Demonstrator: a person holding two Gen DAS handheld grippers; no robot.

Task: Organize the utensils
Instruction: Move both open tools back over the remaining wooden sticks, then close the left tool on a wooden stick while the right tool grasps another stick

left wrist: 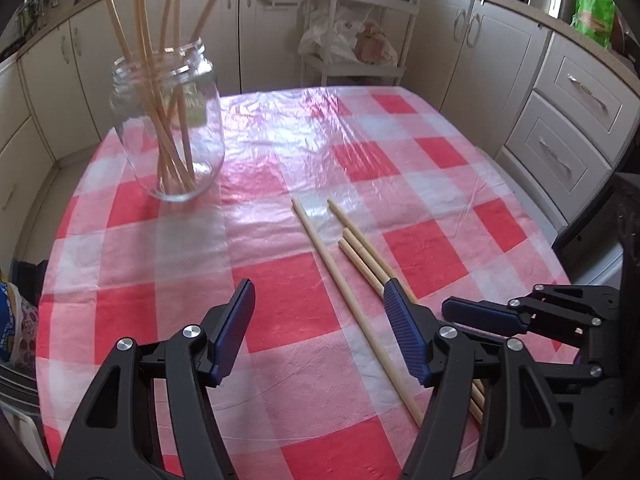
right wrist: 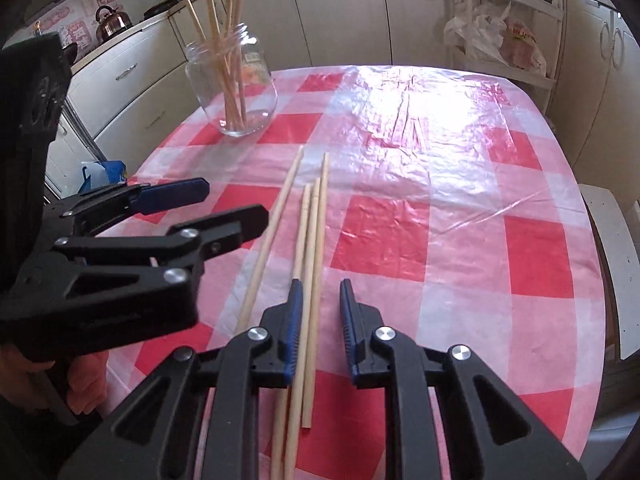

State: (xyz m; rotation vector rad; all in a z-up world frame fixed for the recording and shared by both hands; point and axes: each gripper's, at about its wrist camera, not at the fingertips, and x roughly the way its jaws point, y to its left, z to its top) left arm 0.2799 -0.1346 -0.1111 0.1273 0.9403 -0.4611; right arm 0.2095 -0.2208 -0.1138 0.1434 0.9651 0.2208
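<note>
Several loose wooden chopsticks (left wrist: 348,280) lie together on the red-and-white checked tablecloth (left wrist: 280,300); they also show in the right wrist view (right wrist: 310,248). A clear glass jar (left wrist: 170,128) holding several chopsticks stands upright at the far left; it also shows in the right wrist view (right wrist: 234,84). My left gripper (left wrist: 320,320) is open and empty, hovering over the near ends of the chopsticks. My right gripper (right wrist: 320,316) is open, its jaws astride the loose chopsticks low over the cloth. It shows from the side in the left wrist view (left wrist: 520,320).
Cream kitchen cabinets (left wrist: 560,120) surround the table. A white rack with plastic bags (left wrist: 352,36) stands behind the far edge. A kettle (right wrist: 112,22) sits on the counter at the left. A blue bag (right wrist: 102,174) lies beside the table's left edge.
</note>
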